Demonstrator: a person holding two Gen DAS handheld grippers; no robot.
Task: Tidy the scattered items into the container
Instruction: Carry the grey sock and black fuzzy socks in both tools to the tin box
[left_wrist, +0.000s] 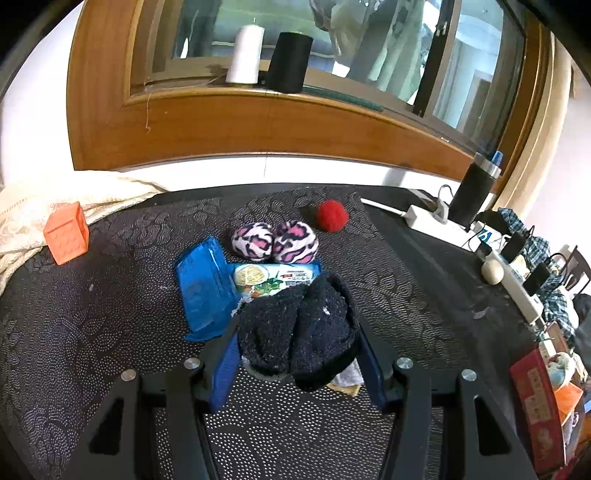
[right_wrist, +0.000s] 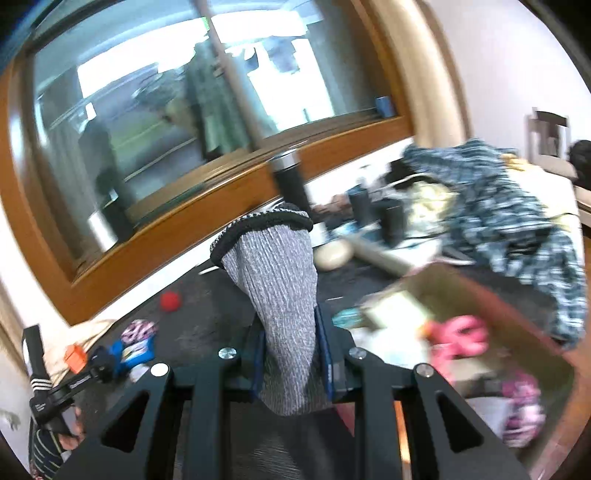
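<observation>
My left gripper (left_wrist: 297, 354) is shut on a rolled black fuzzy sock (left_wrist: 295, 325), low over the dark patterned table (left_wrist: 110, 332). Beyond it lie a blue packet (left_wrist: 203, 288), a noodle packet (left_wrist: 273, 277), a pink leopard-print sock pair (left_wrist: 275, 242), a red ball (left_wrist: 332, 215) and an orange block (left_wrist: 66, 233). My right gripper (right_wrist: 288, 350) is shut on a grey ribbed sock with a black cuff (right_wrist: 277, 280), held up in the air left of the cardboard box (right_wrist: 517, 332). The box holds pink items (right_wrist: 461, 336). The left gripper also shows in the right wrist view (right_wrist: 99, 363).
A power strip (left_wrist: 443, 225), black bottle (left_wrist: 474, 188) and chargers line the table's right edge. A cream cloth (left_wrist: 44, 206) lies at the left. A plaid garment (right_wrist: 517, 221) is heaped behind the box. A wooden window frame (left_wrist: 258, 122) runs behind the table.
</observation>
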